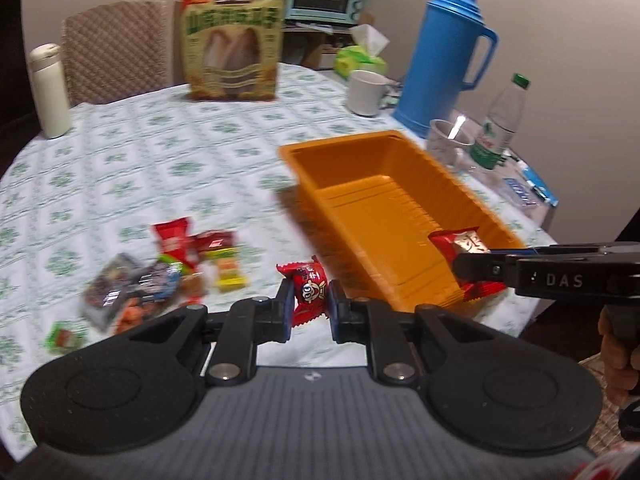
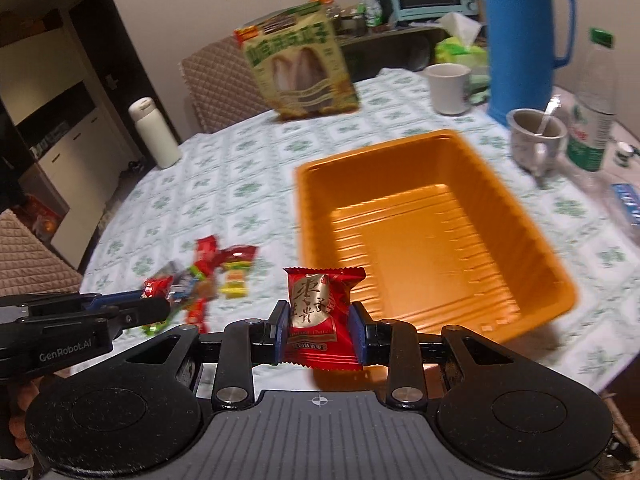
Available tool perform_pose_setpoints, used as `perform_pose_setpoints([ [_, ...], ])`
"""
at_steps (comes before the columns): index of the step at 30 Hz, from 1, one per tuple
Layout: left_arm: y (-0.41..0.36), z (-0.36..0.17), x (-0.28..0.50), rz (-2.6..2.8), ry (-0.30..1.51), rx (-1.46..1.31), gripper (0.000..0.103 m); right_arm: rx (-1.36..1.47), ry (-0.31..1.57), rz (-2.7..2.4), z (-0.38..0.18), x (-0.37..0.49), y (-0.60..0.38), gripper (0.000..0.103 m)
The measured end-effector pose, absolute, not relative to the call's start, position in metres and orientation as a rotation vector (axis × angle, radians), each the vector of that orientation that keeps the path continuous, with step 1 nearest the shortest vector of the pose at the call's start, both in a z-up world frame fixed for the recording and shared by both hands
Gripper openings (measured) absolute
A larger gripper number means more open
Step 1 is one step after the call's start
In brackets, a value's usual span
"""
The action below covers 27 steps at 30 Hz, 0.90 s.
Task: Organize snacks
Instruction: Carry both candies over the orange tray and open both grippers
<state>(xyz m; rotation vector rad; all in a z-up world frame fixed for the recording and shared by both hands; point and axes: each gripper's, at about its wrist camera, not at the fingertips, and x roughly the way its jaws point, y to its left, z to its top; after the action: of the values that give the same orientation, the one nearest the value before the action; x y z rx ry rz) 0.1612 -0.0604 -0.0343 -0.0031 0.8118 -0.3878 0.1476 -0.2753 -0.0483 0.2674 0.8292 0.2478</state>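
My left gripper (image 1: 309, 304) is shut on a small red candy packet with a cartoon face (image 1: 307, 290), held above the table beside the near left corner of the orange tray (image 1: 340, 144). My right gripper (image 2: 318, 330) is shut on a red and gold date snack packet (image 2: 320, 316), held over the tray's near edge (image 2: 520, 320). In the left wrist view the right gripper (image 1: 472, 268) holds that packet (image 1: 460, 244) at the tray's near right corner. A pile of loose snacks (image 1: 168, 276) lies on the tablecloth to the left, also seen in the right wrist view (image 2: 216, 276).
A blue thermos (image 1: 444, 56), white mug (image 1: 366, 92), cup with spoon (image 1: 448, 140) and water bottle (image 1: 500, 120) stand behind and right of the tray. A large snack bag (image 1: 232, 44) and a white flask (image 1: 48, 92) stand at the back. The table edge is near on the right.
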Motion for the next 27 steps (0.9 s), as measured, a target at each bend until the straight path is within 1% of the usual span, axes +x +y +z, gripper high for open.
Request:
perform_pose_setpoints([
  [13, -0.152, -0.046, 0.192, -0.420, 0.820, -0.002, 0.016, 0.294, 0.819, 0.229, -0.064, 0.178, -0.365, 0.032],
  [27, -0.194, -0.077, 0.225, -0.414, 0.909, 0.009, 0.017, 0.316, 0.835, 0.260, -0.078, 0.204, -0.393, 0.032],
])
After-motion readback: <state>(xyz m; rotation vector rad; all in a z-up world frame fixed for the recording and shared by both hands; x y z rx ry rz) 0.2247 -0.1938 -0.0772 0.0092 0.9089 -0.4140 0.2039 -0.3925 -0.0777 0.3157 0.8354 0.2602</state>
